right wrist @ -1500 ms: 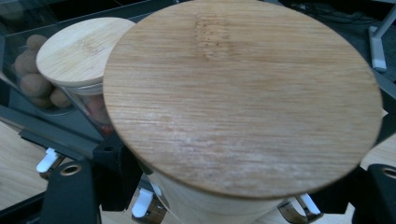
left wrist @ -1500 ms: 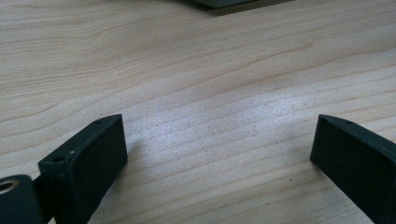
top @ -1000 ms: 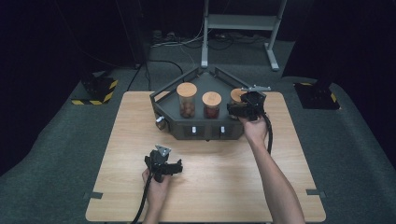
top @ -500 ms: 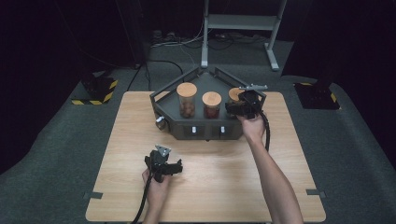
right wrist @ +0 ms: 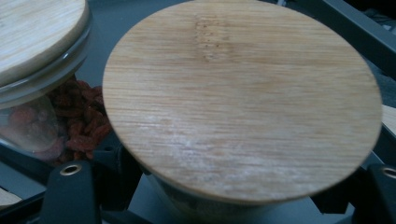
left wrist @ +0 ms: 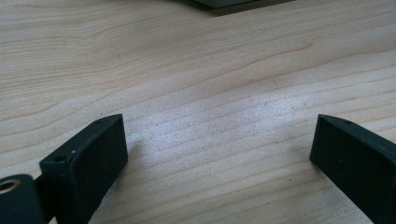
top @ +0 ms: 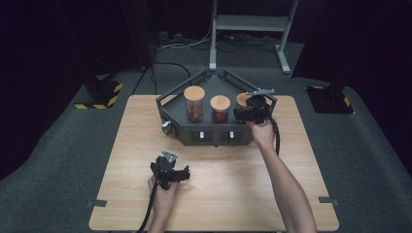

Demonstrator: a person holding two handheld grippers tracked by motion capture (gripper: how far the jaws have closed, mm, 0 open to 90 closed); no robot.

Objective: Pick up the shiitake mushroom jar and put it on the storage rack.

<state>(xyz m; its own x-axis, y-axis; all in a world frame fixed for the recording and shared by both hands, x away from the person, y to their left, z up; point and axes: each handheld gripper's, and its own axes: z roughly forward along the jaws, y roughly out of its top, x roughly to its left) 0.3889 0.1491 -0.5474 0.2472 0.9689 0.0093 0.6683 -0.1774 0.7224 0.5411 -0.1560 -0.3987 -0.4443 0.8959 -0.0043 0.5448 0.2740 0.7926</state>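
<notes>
High view: a light wooden table carries a dark grey angular tray at upper centre, with three glass jars in a row inside it, each capped by a round bamboo lid. From left to right in the frame these are the tall jar holding brown contents, the middle jar holding red contents, and the right-hand jar, which is partly covered by the right gripper.

The right gripper, held in the right hand, sits at the right end of the tray, just right of centre in the frame. In the right gripper view its two black jaws rise at the lower left and lower right corners, on either side of the glass body beneath the large bamboo lid; the jaws are drawn in about as far as they go and are clamped around this right-hand jar. The middle jar, with its red dried contents, shows at the left edge of that view.

The left gripper, held in the left hand, lies low on the table at lower centre-left, well apart from the tray. In the left gripper view its jaws stand wide apart over bare wood grain, with nothing between them.
</notes>
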